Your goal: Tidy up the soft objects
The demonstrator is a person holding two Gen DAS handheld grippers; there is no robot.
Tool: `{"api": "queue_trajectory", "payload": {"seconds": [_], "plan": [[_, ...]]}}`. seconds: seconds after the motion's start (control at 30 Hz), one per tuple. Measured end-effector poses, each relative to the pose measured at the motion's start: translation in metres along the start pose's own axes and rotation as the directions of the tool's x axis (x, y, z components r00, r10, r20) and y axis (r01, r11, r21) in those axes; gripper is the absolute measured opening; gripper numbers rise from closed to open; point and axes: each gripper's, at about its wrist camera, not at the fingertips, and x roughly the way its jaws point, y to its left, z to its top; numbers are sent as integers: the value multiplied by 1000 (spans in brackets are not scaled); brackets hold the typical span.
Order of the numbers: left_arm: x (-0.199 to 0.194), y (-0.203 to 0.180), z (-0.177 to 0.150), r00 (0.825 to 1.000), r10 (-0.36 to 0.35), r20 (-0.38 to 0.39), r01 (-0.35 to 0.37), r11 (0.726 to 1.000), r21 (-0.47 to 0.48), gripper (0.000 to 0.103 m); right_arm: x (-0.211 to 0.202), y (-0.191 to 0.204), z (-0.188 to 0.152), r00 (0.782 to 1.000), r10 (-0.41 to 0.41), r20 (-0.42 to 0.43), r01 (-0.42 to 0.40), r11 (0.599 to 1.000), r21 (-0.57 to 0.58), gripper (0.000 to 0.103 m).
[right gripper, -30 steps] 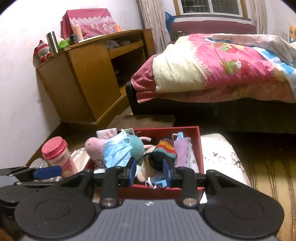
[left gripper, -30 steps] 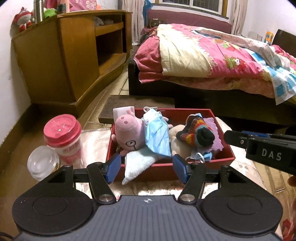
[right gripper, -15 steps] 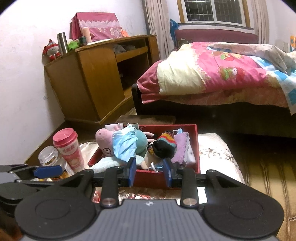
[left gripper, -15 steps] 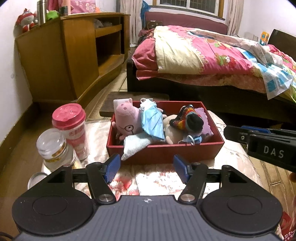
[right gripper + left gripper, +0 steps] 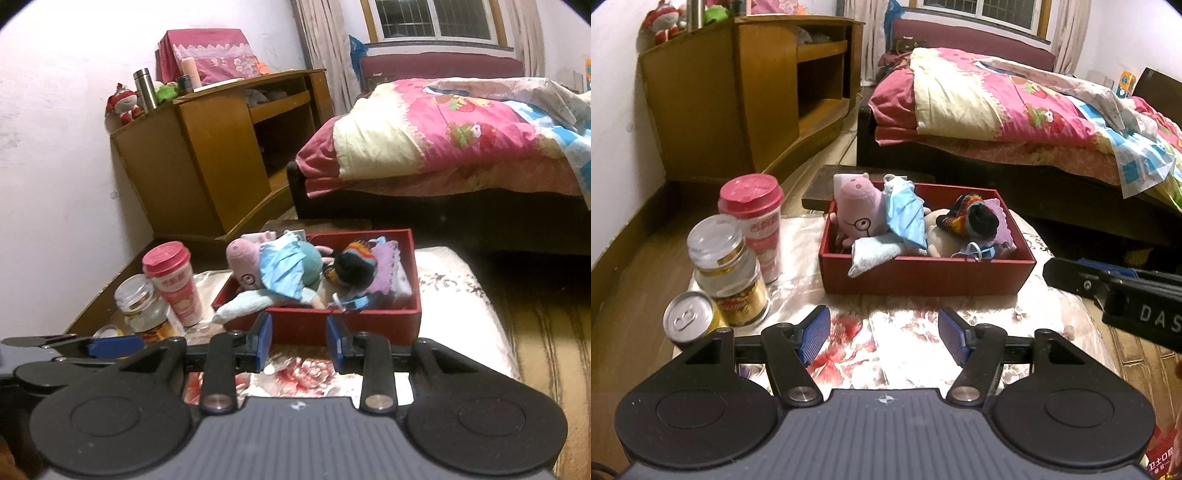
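Both tools empty, left tool (image 5: 884,334) wide open, right tool (image 5: 299,338) partly open, held near side of the red box (image 5: 923,275) on the tabletop (image 5: 849,347); soft toys (image 5: 858,214) already boxed, so sorting looks finished; next likely only tucking the overhanging blue cloth (image 5: 871,254).

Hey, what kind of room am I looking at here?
Most likely a home bedroom: a bed with a pink floral quilt, a wooden cabinet against the wall, and a curtained window.
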Motion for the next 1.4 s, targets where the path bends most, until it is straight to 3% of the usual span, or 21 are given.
{"api": "queue_trajectory", "payload": {"seconds": [0.7,1.4], "plan": [[-22,12,-27,1000,8,-18,-9,1000,-17,65,-26,15,-28,998,57,-20,-57,998,4,9],[-21,10,-31,999,14,-32,-14,1000,-7,66,-32,20,-36,996,80,-34,-80,997,-12,10]]}}
